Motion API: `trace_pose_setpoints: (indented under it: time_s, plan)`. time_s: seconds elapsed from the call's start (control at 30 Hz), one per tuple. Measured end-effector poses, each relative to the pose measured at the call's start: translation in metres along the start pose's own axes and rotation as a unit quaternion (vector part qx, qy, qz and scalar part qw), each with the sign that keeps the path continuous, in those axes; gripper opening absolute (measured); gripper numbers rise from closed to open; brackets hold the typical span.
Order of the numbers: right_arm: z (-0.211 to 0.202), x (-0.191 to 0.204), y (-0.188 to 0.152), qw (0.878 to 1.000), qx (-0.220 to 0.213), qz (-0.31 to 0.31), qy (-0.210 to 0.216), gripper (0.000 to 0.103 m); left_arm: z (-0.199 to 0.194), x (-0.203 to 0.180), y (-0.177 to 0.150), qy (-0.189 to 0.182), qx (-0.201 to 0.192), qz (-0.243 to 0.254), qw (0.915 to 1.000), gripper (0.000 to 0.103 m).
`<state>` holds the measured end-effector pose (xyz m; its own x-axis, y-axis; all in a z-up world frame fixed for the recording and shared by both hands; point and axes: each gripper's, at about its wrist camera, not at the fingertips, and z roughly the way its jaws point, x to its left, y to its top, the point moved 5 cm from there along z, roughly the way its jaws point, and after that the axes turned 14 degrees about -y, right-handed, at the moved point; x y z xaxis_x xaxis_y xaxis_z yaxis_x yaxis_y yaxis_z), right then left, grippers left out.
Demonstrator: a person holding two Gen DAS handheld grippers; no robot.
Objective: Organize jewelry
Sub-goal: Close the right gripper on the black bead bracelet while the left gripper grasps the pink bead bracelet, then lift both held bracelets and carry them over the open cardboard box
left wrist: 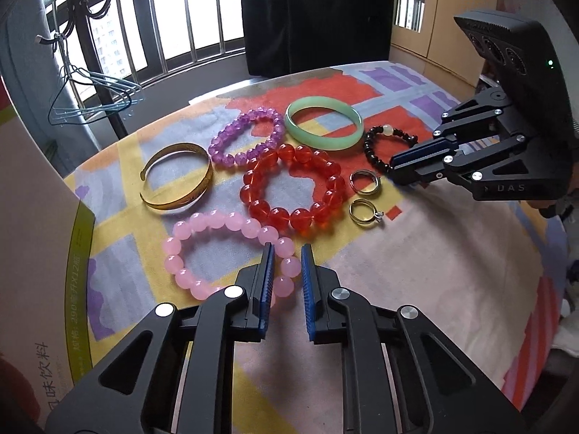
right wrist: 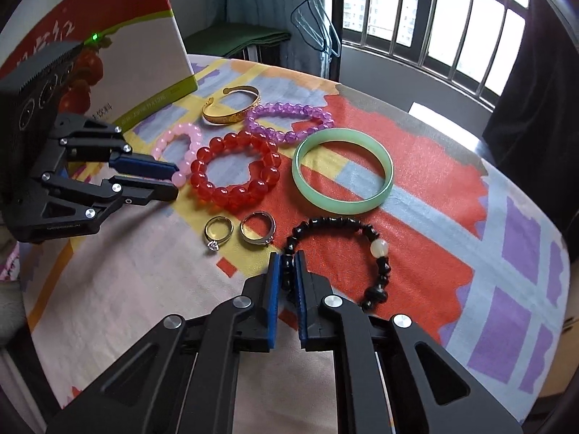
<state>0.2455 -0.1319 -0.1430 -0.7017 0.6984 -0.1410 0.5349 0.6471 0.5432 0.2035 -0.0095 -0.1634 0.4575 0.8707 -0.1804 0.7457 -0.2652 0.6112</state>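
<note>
Two grips at once: left hand-held gripper (left wrist: pixel 286 253) pinches the pink bead bracelet (left wrist: pixel 202 249), right hand-held gripper (right wrist: pixel 287 258) clamps the black bead bracelet (right wrist: pixel 365 253).

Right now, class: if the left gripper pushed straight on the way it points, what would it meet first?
The left gripper already pinches the pink bead bracelet. Beyond its tips, the next thing in line looks like the red bead bracelet, lying close behind on the cloth, though depth is hard to judge here.
</note>
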Motion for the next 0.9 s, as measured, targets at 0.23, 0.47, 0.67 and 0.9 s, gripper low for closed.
trace_pose_setpoints:
  time_s: [0.23,0.47,0.67,0.9]
  plan:
    - [-0.015,-0.001,0.006,0.999,-0.016,0.033,0.022,0.008,-0.020,-0.008,0.001,-0.013,-0.017,-0.011,0.9997,0.010]
    - [-0.046,0.003,0.022,0.997,-0.048,0.045,0.033,0.008,-0.053,-0.014,0.005,-0.015,-0.041,-0.025,0.9987,0.010]
    - [-0.073,0.007,0.031,0.994,-0.067,0.061,0.059,0.008,-0.084,-0.025,0.013,-0.027,-0.059,-0.030,0.9975,0.010]
    - [-0.108,0.020,0.045,0.993,-0.093,0.036,0.056,0.008,-0.136,-0.042,0.026,-0.026,-0.081,-0.018,0.9962,0.010]
